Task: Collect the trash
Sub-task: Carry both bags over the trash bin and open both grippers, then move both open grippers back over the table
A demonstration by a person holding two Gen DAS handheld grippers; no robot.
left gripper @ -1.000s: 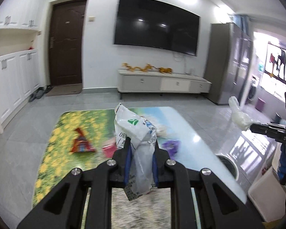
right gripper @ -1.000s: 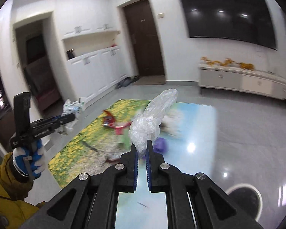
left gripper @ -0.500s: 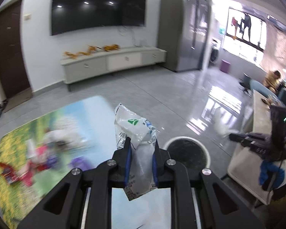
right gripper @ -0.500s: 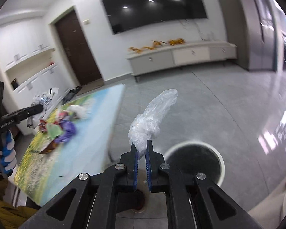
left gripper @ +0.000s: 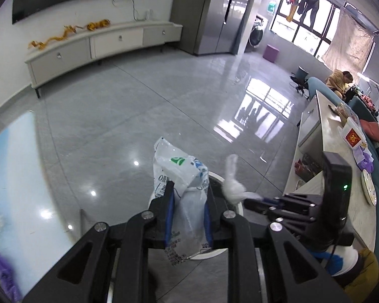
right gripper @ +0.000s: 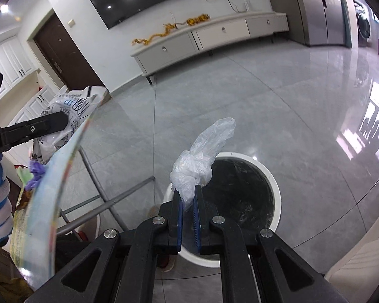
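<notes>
Left gripper: we find the left gripper [left gripper: 188,202] clamped on a printed plastic wrapper [left gripper: 182,176], which stands up between its fingers and hangs below them.
Right gripper: we find the right gripper [right gripper: 188,202] closed on the tail of a crumpled clear plastic bag [right gripper: 199,161]; the bulk of the bag rises ahead of the fingertips.
Trash bin: a round white bin [right gripper: 275,189] with a dark liner sits on the floor directly below and just ahead of the right gripper. In the left wrist view the same bin [left gripper: 236,208] lies beneath the left gripper, mostly hidden by the wrapper and fingers.
Relation of grippers: we see the right gripper entering the left wrist view from the right, its bag just beside the wrapper, both over the bin mouth.
Table: the glass-topped table [right gripper: 63,164] lies to the left of both grippers. Purple trash [right gripper: 35,174] and other scraps remain on it.
Progress, as we judge it: two pieces are lifted and brought over the bin; neither is released yet. We cannot tell whether the dark liner already holds anything.
Remaining: we judge that both grips must open so the pieces fall inside, then the leftover items on the table must be fetched.
Risk: light film may cling to the pads or drift past the rim.
</notes>
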